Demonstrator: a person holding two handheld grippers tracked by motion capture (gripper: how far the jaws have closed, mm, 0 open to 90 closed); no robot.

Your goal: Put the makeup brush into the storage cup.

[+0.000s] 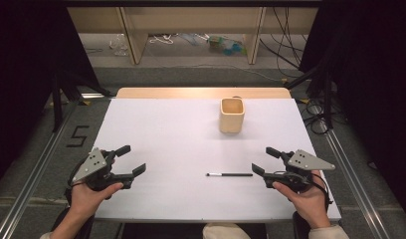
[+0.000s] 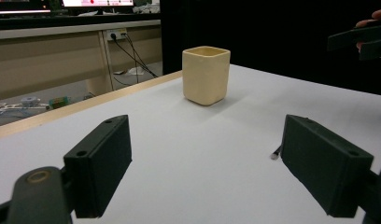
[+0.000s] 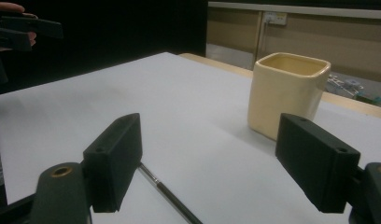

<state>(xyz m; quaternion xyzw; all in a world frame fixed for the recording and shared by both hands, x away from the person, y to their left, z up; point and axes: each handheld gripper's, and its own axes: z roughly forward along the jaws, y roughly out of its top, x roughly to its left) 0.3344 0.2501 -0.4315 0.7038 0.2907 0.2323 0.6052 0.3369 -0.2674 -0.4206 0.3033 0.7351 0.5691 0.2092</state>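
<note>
White table (image 1: 156, 149); pen (image 1: 230, 175) lies beside right gripper (image 1: 264, 161).

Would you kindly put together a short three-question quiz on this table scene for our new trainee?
1. True or false: the pen lies flat on the white table.
2. Which gripper is nearer the pen: A) the left gripper, B) the right gripper?
3. What stands upright toward the far side of the table, and is anything visible inside it?

Key:
1. True; it lies flat in front of the right gripper.
2. B; both grippers are open and hold nothing.
3. The cream square cup; the part of its inside that shows looks empty.
</note>
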